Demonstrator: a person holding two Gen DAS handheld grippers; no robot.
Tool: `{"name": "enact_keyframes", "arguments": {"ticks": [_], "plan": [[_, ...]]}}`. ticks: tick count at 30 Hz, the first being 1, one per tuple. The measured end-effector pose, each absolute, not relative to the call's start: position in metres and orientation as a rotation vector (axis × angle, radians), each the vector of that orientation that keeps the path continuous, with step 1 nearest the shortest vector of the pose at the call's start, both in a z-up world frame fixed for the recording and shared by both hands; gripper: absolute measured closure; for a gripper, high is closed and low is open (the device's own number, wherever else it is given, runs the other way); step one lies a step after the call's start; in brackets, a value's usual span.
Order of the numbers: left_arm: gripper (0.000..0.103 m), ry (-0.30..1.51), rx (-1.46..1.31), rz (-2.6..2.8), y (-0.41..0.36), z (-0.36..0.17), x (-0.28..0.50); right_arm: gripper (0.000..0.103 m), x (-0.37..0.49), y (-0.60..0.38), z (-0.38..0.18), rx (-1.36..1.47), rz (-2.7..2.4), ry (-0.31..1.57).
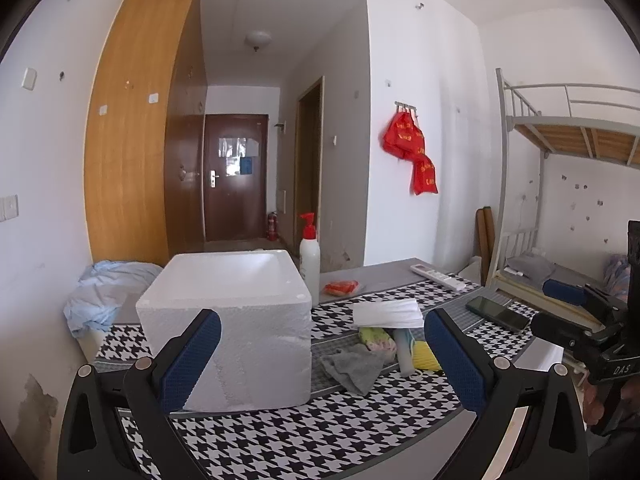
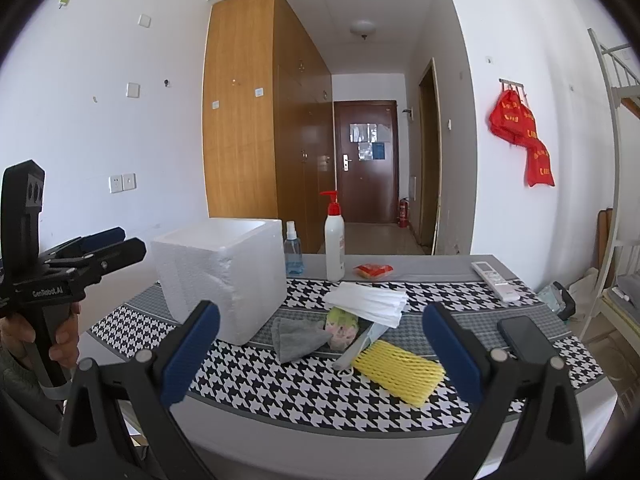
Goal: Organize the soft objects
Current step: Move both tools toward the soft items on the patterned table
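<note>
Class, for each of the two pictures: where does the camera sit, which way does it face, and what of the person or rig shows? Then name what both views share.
Left wrist: sits on the left gripper, open, facing the foam box and far door; the right gripper shows at the right edge.
Right wrist: sits on the right gripper, open, facing the yellow foam net and tissue stack; the left gripper and a hand show at left.
Shared: foam box, pump bottle, phone, remote.

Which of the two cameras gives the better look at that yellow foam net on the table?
The right wrist view. There the yellow net lies whole and near, its mesh plain, only one corner under the white strip. In the left wrist view the yellow net is only a small patch, partly hidden behind that gripper's finger.
</note>
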State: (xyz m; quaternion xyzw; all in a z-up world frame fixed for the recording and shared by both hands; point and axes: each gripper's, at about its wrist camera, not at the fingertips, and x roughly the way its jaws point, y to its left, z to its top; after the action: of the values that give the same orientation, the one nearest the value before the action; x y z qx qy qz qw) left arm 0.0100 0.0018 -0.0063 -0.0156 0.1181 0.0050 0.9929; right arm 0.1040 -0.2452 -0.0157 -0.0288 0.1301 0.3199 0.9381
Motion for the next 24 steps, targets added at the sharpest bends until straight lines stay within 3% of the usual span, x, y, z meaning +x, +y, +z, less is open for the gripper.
{"name": "enact_keyframes", "arguments": {"ticks": [24], "plan": [[0.001, 0.249, -0.032, -0.004, 0.0012, -0.0049, 0.0147, 0.001, 0.1096, -0.2449, -0.0182, -0.058, 0.652, 0.266]]}}
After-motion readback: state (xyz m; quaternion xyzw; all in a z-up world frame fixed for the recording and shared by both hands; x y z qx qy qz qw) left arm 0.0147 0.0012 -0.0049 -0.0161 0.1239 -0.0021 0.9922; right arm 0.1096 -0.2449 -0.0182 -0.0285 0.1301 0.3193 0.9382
